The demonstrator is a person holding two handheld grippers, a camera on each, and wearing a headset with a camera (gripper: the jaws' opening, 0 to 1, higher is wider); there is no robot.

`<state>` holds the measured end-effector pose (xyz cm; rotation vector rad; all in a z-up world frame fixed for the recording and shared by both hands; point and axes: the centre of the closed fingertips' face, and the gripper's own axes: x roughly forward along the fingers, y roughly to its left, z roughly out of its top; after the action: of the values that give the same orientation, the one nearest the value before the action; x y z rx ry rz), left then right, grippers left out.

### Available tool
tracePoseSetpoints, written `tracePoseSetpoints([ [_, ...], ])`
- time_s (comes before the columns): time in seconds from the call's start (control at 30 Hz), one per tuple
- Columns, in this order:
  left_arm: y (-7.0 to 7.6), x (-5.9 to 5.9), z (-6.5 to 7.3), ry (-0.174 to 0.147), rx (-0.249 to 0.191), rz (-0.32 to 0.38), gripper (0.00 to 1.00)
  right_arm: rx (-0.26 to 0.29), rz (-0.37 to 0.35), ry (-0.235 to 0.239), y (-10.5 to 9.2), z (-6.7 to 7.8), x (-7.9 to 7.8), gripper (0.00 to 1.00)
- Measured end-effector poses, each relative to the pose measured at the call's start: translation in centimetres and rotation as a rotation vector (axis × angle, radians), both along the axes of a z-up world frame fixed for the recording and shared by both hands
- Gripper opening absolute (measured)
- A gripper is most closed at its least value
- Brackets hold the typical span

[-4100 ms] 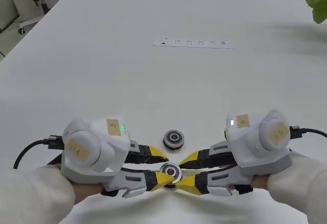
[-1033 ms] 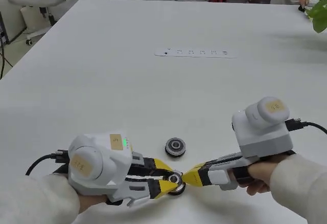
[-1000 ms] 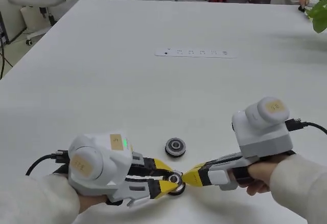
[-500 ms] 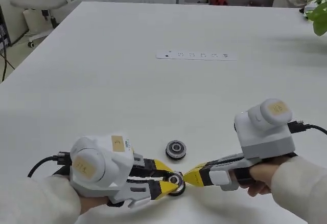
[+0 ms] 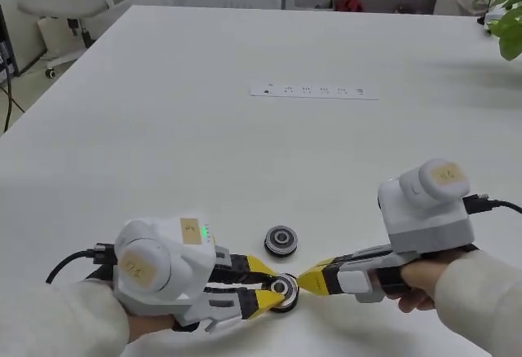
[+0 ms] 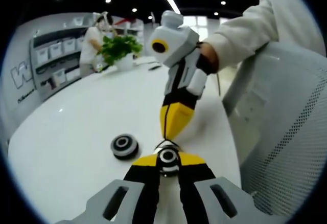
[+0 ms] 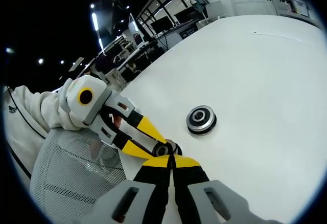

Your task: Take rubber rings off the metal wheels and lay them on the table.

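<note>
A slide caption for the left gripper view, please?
Left gripper clamps a wheel; right gripper touches its rim; second wheel nearby.

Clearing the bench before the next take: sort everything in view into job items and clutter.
Job: small metal wheel with black rubber ring clamped in left hand-held gripper; matching ringed wheel loose on white table; right hand-held gripper.
Lying about: white power strip; green leafy plant; grey office chair.

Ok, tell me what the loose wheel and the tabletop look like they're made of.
Loose wheel: black matte outer band, likely rubber; shiny silvery centre, likely metal. Tabletop: smooth white, faint sheen reflecting light; laminate or painted board, can't tell which.
</note>
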<state>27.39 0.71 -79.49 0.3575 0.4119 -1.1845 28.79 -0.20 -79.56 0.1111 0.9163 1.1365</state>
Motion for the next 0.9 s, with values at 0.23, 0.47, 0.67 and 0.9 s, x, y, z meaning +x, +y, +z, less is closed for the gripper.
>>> tracePoseSetpoints([
  [0.23, -0.04, -0.06, 0.00, 0.000, 0.002, -0.003, 0.14, -0.005, -0.003, -0.004, -0.14, -0.04, 0.08, 0.00],
  [0.47, -0.04, -0.04, -0.01, 0.002, 0.003, -0.005, 0.14, -0.009, -0.007, -0.004, -0.28, -0.12, 0.19, 0.00],
  [0.67, 0.01, -0.06, -0.05, 0.004, 0.003, -0.016, 0.14, -0.006, -0.021, 0.004, -0.46, -0.14, 0.40, 0.00],
  [0.9, 0.00, 0.03, -0.08, -0.011, 0.017, -0.028, 0.12, -0.004, 0.015, 0.004, 0.19, -0.01, -0.47, 0.00],
])
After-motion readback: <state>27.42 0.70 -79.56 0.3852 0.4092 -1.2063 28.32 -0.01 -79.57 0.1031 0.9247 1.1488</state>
